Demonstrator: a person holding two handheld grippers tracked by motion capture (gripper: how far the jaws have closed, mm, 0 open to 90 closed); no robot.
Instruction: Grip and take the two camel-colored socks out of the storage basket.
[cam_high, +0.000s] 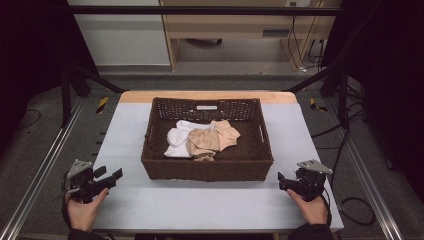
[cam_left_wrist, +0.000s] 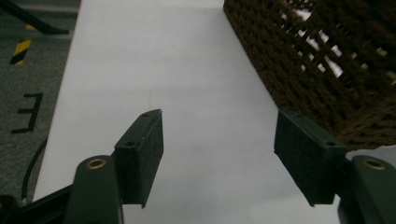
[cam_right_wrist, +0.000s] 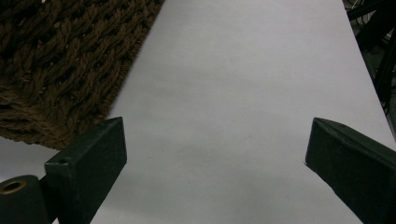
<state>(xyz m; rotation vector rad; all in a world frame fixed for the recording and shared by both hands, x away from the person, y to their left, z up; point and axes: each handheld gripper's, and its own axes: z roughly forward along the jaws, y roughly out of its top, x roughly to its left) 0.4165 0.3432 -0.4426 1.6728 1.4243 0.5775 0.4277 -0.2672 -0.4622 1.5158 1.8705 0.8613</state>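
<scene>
A: Near edge first — what's logged?

B: Item 1, left gripper (cam_high: 111, 179); held in the person's left hand (cam_high: 84, 210) at the table's near-left corner; jaws spread wide, nothing betw. them; its own view has the pads (cam_left_wrist: 144, 156) over bare white top, basket corner just beside the right-hand jaw.

A: And opp. side?

B: Item 2, right gripper (cam_high: 286, 182); in the right hand (cam_high: 312, 207) at near-right; jaws wide apart, empty; in the right gripper view (cam_right_wrist: 212, 168) the woven corner sits upper left, apart from the jaws.

A: Surface?

B: Item 3, table (cam_high: 200, 205); white top, wood strip along the far edge; bare near the grippers.

A: Mid-table?

B: Item 4, brown wicker basket (cam_high: 207, 170); rect., centred, betw. the two grippers but farther back; small label on the far wall.

A: Contents?

B: Item 5, white cloth (cam_high: 176, 140), left-centre of the basket floor; item 6, beige cloth (cam_high: 215, 137), overlapping it to the right — both crumpled, exact type can't tell.

A: Beyond?

B: Grey floor (cam_high: 210, 80), black frame bars, wooden furniture at the far wall.
</scene>
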